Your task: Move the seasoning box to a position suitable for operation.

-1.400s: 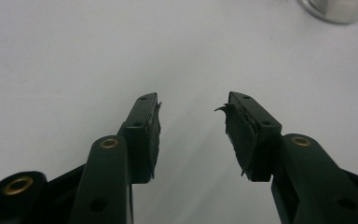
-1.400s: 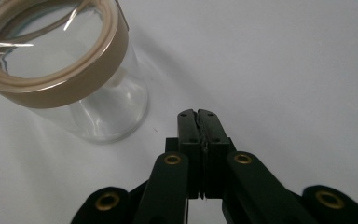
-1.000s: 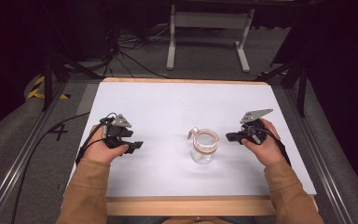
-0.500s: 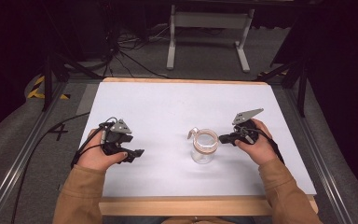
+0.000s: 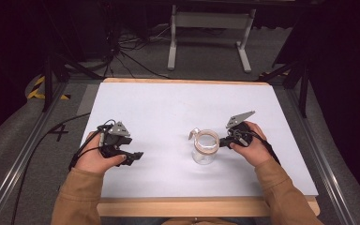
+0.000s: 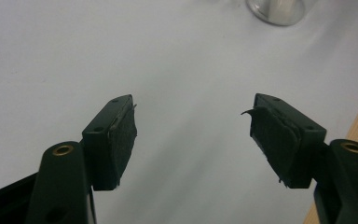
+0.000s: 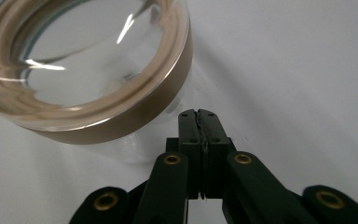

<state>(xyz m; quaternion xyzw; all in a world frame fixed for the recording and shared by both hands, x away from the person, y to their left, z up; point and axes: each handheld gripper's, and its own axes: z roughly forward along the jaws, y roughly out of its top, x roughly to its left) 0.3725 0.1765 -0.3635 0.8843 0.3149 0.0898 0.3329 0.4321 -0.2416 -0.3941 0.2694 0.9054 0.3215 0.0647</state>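
Note:
A clear glass jar (image 5: 205,146) with a copper-coloured rim band stands upright right of the table's middle, with a small metal piece sticking out at its far left rim. My right gripper (image 5: 221,142) is shut with nothing in it. In the right gripper view its tips (image 7: 198,114) sit just beside the jar's wall under the rim band (image 7: 121,121); I cannot tell if they touch. My left gripper (image 5: 136,157) lies low at the table's left. Its jaws (image 6: 193,126) have just been opening and stand wide apart with only bare table between them. The jar's base (image 6: 276,8) shows far beyond them.
The white tabletop (image 5: 168,108) has a wooden front edge (image 5: 206,206). Behind the table, a metal stand (image 5: 206,28) and loose cables (image 5: 122,47) are on the floor. A black cable (image 5: 42,145) trails off the left side from my left gripper.
My right hand has slid left, bringing the shut jaws up to the jar's right side. The left hand has stayed in about the same place, turning a little.

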